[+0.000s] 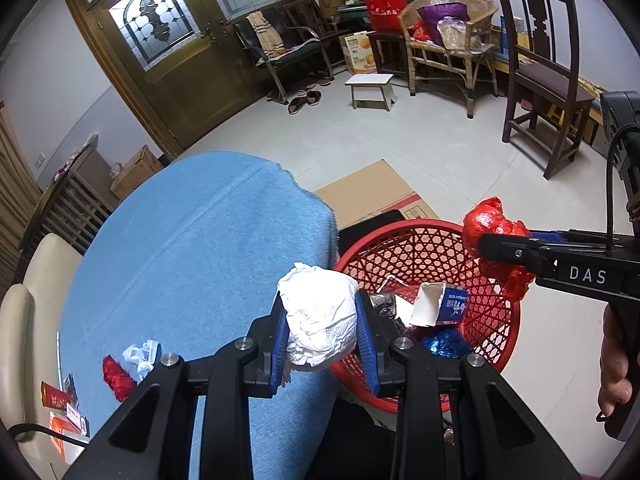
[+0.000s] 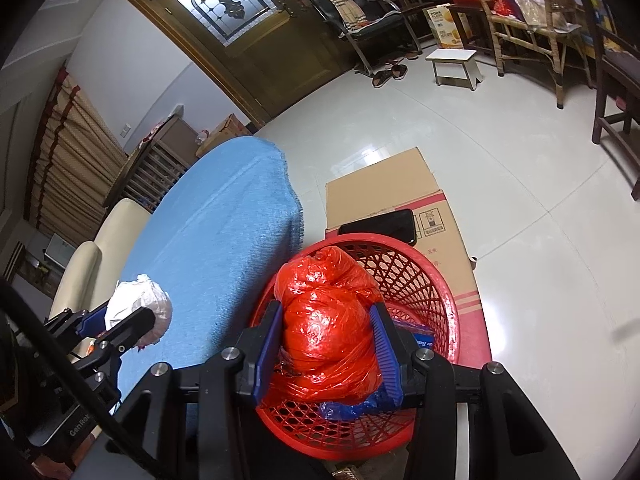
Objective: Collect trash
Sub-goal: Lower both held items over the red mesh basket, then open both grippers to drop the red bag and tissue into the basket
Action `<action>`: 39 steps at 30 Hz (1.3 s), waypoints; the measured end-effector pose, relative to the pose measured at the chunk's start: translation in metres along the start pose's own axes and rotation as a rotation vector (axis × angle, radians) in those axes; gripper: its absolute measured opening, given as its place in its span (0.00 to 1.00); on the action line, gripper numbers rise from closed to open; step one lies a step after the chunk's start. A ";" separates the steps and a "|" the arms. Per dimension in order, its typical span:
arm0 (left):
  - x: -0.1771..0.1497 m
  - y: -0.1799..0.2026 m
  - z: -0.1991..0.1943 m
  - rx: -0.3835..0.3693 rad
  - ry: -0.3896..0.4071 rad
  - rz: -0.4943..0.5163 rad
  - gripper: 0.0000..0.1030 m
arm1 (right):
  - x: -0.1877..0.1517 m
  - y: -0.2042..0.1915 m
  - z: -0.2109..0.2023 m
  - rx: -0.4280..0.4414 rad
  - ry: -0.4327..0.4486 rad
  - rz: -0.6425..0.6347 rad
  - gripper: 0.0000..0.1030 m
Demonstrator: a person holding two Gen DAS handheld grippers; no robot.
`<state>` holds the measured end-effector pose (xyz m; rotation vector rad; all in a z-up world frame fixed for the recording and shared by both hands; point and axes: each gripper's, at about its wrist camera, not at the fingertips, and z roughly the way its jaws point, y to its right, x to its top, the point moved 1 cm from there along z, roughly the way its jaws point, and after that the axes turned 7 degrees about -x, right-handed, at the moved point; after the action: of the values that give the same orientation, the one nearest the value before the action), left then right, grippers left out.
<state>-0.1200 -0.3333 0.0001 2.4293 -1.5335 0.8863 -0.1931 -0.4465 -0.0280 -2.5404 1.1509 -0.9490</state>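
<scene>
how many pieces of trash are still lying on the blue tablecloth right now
2 clearly: a red crumpled wrapper and a white crumpled scrap beside it, near the blue tablecloth's left edge. Small packets at the far left edge may also count; others could be hidden behind the left hand-held gripper.

Glossy red plastic bag [image 2: 328,328], crumpled matt paper wad [image 1: 320,320] — latticed plastic basket [image 1: 496,336], blue woven cloth [image 1: 200,248]

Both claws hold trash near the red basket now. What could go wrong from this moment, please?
1. The left claw holds the white paper wad at the edge of the blue tablecloth, beside the red basket rim; released here, it may fall outside.
2. The red plastic bag in the right claw is bulky and slippery-looking; it could cling to a pad or bounce off the carton already inside.
</scene>
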 end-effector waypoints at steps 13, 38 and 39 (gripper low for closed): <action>0.005 0.015 0.018 -0.033 -0.037 0.018 0.32 | -0.001 0.018 0.010 0.008 -0.025 0.041 0.47; -0.009 -0.016 0.024 -0.330 -0.019 -0.168 0.47 | -0.002 0.014 0.017 0.034 -0.069 0.071 0.56; -0.010 -0.018 0.024 -0.328 -0.017 -0.173 0.47 | -0.002 0.014 0.017 0.034 -0.068 0.071 0.56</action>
<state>-0.0982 -0.3269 -0.0215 2.2909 -1.3262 0.5349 -0.1920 -0.4555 -0.0475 -2.4675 1.1864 -0.8513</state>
